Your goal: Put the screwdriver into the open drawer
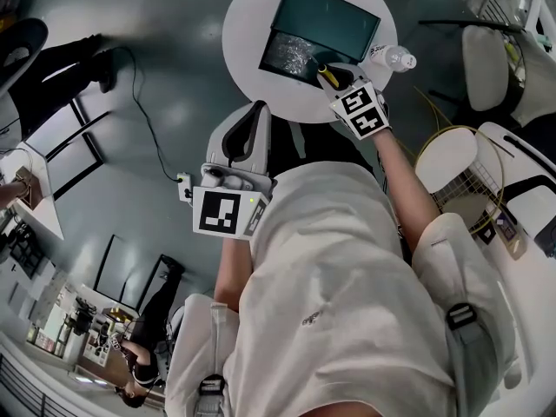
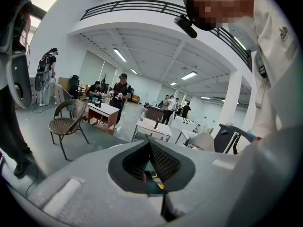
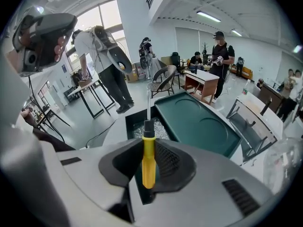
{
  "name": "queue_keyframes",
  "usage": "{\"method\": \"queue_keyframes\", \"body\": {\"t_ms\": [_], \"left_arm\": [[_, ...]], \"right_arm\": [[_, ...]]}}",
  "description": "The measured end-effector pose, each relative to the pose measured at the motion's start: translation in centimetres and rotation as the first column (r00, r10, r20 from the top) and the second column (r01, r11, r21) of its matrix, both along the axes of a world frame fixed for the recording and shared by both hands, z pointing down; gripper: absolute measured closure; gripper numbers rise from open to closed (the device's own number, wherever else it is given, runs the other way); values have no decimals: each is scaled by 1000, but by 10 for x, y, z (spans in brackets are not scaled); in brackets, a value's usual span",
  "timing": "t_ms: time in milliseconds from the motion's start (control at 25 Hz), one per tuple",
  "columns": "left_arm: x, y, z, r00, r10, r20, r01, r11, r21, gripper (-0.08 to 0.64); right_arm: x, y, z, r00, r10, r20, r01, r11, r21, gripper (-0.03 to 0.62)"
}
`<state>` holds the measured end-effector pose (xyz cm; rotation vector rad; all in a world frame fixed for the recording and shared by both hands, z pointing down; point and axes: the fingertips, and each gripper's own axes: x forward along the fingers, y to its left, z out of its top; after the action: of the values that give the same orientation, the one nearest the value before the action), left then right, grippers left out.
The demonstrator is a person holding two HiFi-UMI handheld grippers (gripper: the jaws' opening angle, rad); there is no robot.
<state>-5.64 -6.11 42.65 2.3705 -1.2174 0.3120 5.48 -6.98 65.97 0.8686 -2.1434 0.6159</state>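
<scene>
A screwdriver with a yellow handle point(image 3: 148, 161) and a black collar is held in my right gripper point(image 3: 150, 150), which is shut on the handle. Its metal shaft points at the open drawer point(image 3: 136, 125), which has a shiny crinkled lining. In the head view the right gripper point(image 1: 331, 78) hovers at the near right corner of the drawer point(image 1: 289, 55), and the yellow handle point(image 1: 323, 73) shows between the jaws. The drawer belongs to a dark green box point(image 1: 326, 20) on a round white table point(image 1: 248, 24). My left gripper point(image 1: 246, 134) hangs back near my body, shut and holding nothing point(image 2: 149, 148).
A clear plastic bottle point(image 1: 395, 59) lies on the table just right of the right gripper. A white chair point(image 1: 486, 63) and a wire basket point(image 1: 473, 185) stand to the right. A black cable point(image 1: 143, 111) runs over the floor on the left. Several people and desks fill the room behind.
</scene>
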Motion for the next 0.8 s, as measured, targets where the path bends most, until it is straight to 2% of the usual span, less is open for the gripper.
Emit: {"method": "queue_keyframes", "body": {"t_ms": [600,800], "left_arm": [[-11,2,7,1000,-11,-10,11,1000,-25,549],[-18,-1,9,1000,-17,-7,17,999,-31,549]], "right_arm": [[-13,-7,47,991,-50,-121,41,996,-74,511],[-17,-15,55,989,-57,-133,47,996,-78,511]]}}
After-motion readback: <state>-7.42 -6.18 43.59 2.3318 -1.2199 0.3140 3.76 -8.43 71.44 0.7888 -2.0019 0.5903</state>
